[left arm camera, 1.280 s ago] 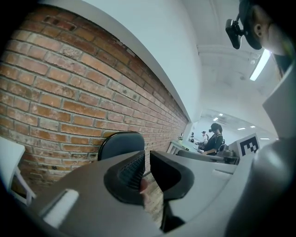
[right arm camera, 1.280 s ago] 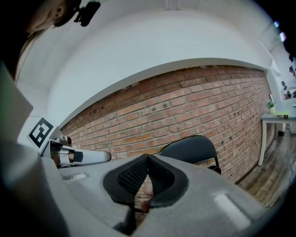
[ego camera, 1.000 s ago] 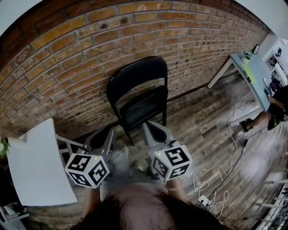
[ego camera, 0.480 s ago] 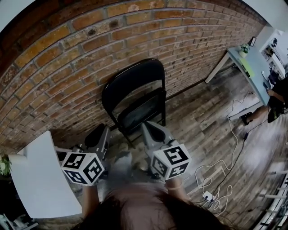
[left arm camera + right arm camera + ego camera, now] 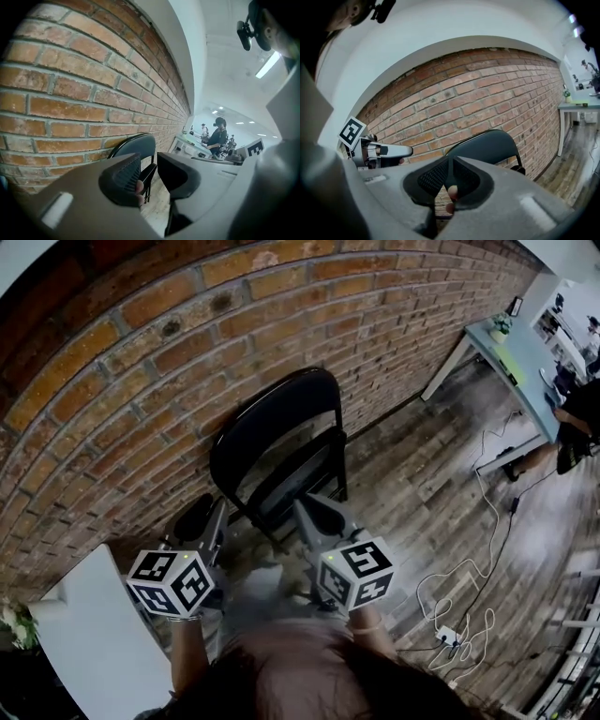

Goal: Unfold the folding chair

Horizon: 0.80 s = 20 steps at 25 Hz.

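Jaws: on left gripper (image 5: 149,171) opening, medium gap, nothing between the pads, only the folding chair (image 5: 136,145) seen beyond through the gap. On right gripper (image 5: 449,180) just starting to part, a narrow slit, likewise empty.

Change against the pictures of a second ago: in head view both left gripper (image 5: 199,514) and right gripper (image 5: 314,507) carried forward, nearer the folding chair (image 5: 277,423), which fills more of the frame. Left gap wider than before; right gap newly begun. Chair itself unmoved, in the same place against the brick wall (image 5: 141,352), seat tipped up flat to the backrest.

Meaning for the task, as a judgement: approach step, no contact yet, nothing unfolded. Probably getting set to take hold of seat edge and backrest.

Hidden or unclear:
- Lower legs and feet of the chair covered by the grippers in head view.
- Hinge and seat front edge too dark to separate.
- In right gripper view, chair (image 5: 487,143) cut off below the backrest by the gripper's own body.
- Gap left between jaw tips and chair not judgeable from any view.
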### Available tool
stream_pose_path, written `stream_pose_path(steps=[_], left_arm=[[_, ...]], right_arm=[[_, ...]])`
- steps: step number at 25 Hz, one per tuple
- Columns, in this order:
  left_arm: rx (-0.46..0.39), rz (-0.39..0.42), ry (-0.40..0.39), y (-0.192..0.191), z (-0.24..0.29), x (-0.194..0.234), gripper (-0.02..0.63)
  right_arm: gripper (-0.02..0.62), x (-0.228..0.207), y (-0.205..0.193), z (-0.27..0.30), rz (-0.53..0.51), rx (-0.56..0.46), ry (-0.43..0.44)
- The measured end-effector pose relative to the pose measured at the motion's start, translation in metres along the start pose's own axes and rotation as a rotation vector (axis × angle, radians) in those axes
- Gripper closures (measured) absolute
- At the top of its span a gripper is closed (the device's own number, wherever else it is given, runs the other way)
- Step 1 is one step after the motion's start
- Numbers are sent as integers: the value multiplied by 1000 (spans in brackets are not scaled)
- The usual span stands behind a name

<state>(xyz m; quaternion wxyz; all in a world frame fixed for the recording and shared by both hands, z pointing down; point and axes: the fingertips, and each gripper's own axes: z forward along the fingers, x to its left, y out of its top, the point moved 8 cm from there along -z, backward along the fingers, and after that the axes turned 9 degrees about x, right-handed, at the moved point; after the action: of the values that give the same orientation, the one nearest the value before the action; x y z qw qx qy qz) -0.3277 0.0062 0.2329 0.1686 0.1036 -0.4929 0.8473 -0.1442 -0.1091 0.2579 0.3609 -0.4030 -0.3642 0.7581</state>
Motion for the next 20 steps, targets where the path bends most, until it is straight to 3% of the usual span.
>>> stream_pose_path(steps=[20], left_arm=[[166, 49, -69, 28, 68, 72, 449]], right_arm=[[537, -28, -6, 67, 126, 73, -145]])
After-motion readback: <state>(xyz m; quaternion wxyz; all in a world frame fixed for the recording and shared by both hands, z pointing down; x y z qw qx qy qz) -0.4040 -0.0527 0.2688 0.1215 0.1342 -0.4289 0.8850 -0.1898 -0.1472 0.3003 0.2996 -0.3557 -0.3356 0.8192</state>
